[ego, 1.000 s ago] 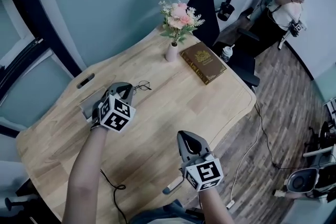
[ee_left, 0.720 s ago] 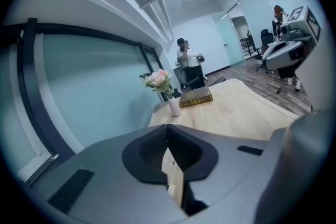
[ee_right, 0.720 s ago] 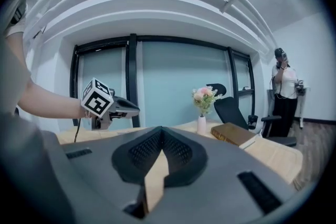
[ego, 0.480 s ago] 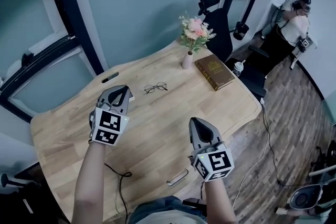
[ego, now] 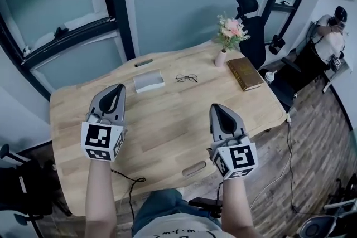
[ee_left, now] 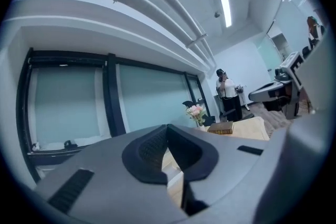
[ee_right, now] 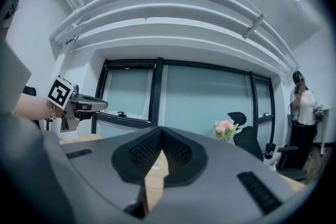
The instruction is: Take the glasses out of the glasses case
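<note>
1. The left gripper hangs above the near left part of the wooden table and points away from the person. In the left gripper view its jaws are clenched tip to tip, with nothing between them.
2. The right gripper hangs above the near right part of the table, well apart from the left one. In the right gripper view its jaws are also pressed together and empty.
3. The glasses lie on the bare tabletop toward the far edge, outside the glasses case. Neither gripper touches them.
4. The glasses case is pale grey and rests just left of the glasses, with a strip of wood between the two. I cannot tell whether its lid is up or down.
5. A small vase of pink and white flowers stands at the far right of the table. A brown book lies flat near it, toward the right edge.
6. A black office chair stands behind the table, beyond the vase. Another person stands at the far right of the room, on the wooden floor.
7. A black cable loops over the near edge of the table, below the left arm.
8. The right gripper view shows the left gripper at its left edge, marker cube facing the camera.
</note>
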The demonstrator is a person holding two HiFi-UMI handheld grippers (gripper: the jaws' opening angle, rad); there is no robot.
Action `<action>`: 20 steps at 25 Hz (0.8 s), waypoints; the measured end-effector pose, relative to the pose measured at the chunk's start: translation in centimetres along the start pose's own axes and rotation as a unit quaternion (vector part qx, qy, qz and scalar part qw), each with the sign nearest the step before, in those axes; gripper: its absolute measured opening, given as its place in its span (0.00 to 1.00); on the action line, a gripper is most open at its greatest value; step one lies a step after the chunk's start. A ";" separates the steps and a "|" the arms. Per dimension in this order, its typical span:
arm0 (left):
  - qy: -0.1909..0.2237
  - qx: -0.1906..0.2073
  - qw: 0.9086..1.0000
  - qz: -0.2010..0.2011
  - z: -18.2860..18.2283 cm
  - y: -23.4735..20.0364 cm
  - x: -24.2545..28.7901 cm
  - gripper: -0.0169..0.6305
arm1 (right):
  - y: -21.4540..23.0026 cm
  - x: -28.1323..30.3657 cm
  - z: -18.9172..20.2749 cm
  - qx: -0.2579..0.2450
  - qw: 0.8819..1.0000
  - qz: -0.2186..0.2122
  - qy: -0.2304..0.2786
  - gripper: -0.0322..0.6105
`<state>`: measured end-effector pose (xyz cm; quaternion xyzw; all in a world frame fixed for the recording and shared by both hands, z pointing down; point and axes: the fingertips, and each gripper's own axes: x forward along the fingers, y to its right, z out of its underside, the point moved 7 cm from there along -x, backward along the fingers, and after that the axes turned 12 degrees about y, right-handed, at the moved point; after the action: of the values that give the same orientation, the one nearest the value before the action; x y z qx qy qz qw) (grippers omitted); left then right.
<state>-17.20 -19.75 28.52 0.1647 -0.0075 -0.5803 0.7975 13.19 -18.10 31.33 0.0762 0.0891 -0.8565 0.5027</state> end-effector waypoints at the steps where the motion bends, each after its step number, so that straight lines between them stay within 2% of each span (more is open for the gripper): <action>1: 0.006 -0.001 1.000 -0.007 -0.4 0.0 -0.9 0.05 | -0.4 -0.2 -0.5 -0.003 1.000 -0.002 0.005 0.07; 8: 0.066 -0.014 0.997 -0.040 -3.5 -0.3 -4.5 0.05 | -2.3 -0.9 -4.2 -0.045 0.998 -0.015 0.037 0.07; 20: 0.112 -0.018 0.993 -0.024 -6.3 -0.2 -5.3 0.05 | -3.5 -2.1 -8.1 -0.081 0.995 0.026 0.057 0.06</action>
<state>-17.81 -13.25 23.51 0.2144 0.0964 -0.5771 0.7821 11.48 -12.84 24.21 0.0862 0.1851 -0.8272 0.5235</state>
